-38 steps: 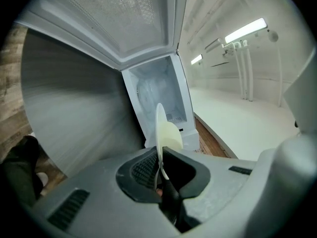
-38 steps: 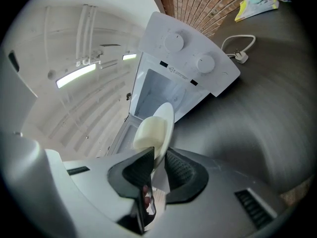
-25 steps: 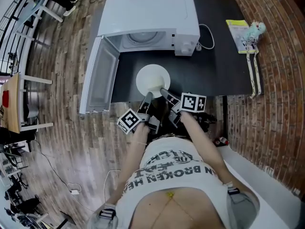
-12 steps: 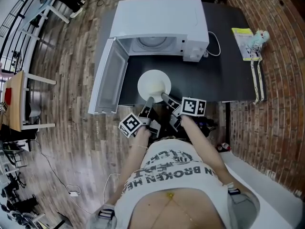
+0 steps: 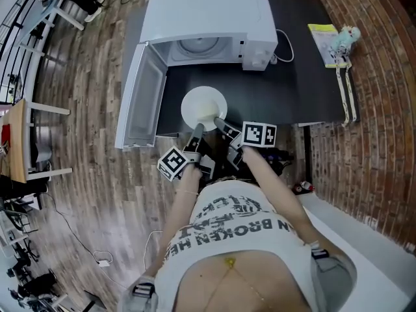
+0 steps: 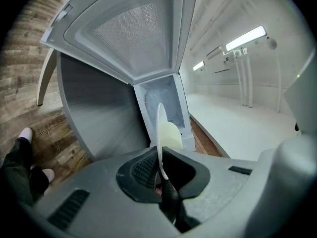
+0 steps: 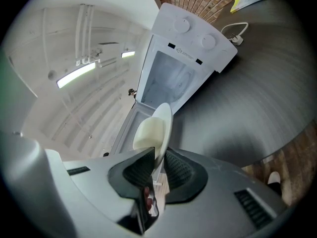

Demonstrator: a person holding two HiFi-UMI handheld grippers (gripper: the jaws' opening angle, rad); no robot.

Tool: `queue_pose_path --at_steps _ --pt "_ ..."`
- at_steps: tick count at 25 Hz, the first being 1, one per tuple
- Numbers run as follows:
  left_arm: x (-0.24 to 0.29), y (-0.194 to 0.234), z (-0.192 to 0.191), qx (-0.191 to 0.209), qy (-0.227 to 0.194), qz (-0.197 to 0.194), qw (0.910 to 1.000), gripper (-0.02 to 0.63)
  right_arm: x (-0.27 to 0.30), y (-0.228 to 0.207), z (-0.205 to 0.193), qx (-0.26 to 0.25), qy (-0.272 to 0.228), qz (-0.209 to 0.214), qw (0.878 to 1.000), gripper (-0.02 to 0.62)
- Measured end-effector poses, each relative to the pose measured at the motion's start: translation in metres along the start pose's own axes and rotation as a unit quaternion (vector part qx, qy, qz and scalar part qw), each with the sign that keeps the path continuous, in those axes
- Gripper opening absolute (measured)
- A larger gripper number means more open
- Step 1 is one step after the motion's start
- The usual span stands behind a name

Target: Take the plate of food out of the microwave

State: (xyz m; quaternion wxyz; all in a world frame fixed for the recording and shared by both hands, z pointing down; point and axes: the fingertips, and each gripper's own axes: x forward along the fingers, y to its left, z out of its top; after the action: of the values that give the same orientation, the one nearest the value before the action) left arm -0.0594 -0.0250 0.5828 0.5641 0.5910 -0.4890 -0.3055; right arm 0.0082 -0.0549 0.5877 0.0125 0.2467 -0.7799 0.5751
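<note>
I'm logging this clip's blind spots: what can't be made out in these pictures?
- What the food on the plate is: only a pale mound in both gripper views, too small in the head view.
- Most of the microwave cavity: head view, hidden by its own top.
- Whether the plate touches the table: head view looks steeply down.
- The small items at the table's corner: too small.

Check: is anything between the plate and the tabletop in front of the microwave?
Nothing visible does. The left hand-held gripper and right hand-held gripper clamp the plate by its rim; the table around it shows bare.
</note>
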Motion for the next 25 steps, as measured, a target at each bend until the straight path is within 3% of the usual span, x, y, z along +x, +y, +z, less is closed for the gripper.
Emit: queue_pose_path --at_steps 25 --pt "-0.029 0.002 -0.032 -0.006 -0.024 0.003 0.9997 0.025 -0.028 -0.001 -0.028 -0.005 0.023 0.011 1.000 0.057"
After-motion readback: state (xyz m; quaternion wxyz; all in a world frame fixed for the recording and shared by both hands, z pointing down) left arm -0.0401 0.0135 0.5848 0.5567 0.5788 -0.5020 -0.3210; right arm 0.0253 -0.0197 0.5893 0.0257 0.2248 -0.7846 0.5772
